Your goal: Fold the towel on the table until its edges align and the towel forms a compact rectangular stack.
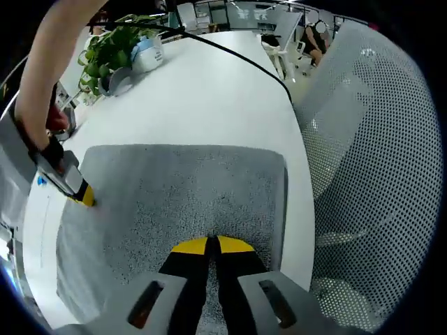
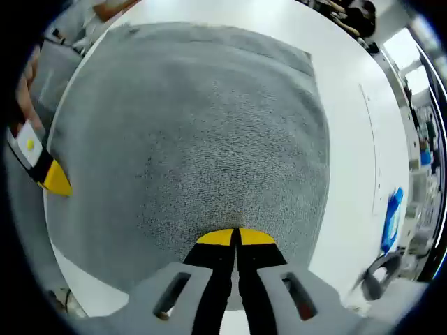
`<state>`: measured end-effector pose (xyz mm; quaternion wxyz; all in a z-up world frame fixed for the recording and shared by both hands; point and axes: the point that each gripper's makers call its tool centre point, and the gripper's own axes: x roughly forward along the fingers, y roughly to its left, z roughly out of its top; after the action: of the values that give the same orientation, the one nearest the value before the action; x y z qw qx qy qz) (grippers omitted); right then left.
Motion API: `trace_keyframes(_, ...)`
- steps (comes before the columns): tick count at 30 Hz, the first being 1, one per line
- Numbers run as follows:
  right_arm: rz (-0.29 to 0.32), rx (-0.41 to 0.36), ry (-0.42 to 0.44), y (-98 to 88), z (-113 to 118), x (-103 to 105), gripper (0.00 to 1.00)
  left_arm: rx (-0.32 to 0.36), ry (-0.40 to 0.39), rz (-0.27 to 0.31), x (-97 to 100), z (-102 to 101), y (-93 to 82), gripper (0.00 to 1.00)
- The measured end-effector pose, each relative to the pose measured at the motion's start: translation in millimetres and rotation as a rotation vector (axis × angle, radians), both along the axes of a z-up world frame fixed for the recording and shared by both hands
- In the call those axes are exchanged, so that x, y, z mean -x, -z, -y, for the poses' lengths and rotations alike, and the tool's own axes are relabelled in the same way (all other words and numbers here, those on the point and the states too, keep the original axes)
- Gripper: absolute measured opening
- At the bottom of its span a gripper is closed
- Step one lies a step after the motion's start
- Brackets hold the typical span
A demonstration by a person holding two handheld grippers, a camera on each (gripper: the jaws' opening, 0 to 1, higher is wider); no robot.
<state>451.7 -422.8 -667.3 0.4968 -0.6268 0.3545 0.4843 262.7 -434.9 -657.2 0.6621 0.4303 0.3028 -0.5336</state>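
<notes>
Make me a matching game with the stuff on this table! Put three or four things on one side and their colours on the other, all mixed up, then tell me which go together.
Things:
1. towel
2. table
3. plant leaves
4. left gripper tips

Colours:
A. green
B. yellow
C. grey
D. white

Pairs: 1-C, 2-D, 3-A, 4-B
</notes>
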Motion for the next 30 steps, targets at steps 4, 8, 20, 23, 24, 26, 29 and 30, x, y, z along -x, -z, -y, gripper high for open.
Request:
trace_keyframes(4,0.108,0.189,-0.117,1.1,1.2,1.4,0.00,-0.053,0.048,0.065,2.8,1.3,0.6,0.02)
trace_keyframes(8,0.157,0.310,-0.151,2.2,4.9,0.9,0.00,-0.060,0.057,0.088,4.8,0.4,1.0,0.01)
trace_keyframes(20,0.050,0.227,0.251,1.9,52.6,3.2,0.00,-0.205,0.080,0.264,10.1,-4.3,2.3,0.01)
trace_keyframes(23,0.048,0.167,0.279,-0.7,59.1,9.7,0.00,-0.230,0.094,0.276,9.4,-5.0,2.2,0.01)
trace_keyframes(24,0.044,0.142,0.297,-0.9,61.5,10.3,0.00,-0.233,0.094,0.275,9.0,-5.3,1.9,0.01)
trace_keyframes(26,0.031,0.099,0.321,0.1,64.8,9.1,0.00,-0.238,0.086,0.269,8.2,-5.6,2.0,0.01)
trace_keyframes(29,0.018,0.051,0.362,0.4,69.3,9.8,0.00,-0.250,0.046,0.240,7.3,-7.5,1.8,0.01)
trace_keyframes(30,0.017,0.038,0.369,0.3,70.4,10.2,0.00,-0.253,0.037,0.233,7.1,-7.9,1.9,0.01)
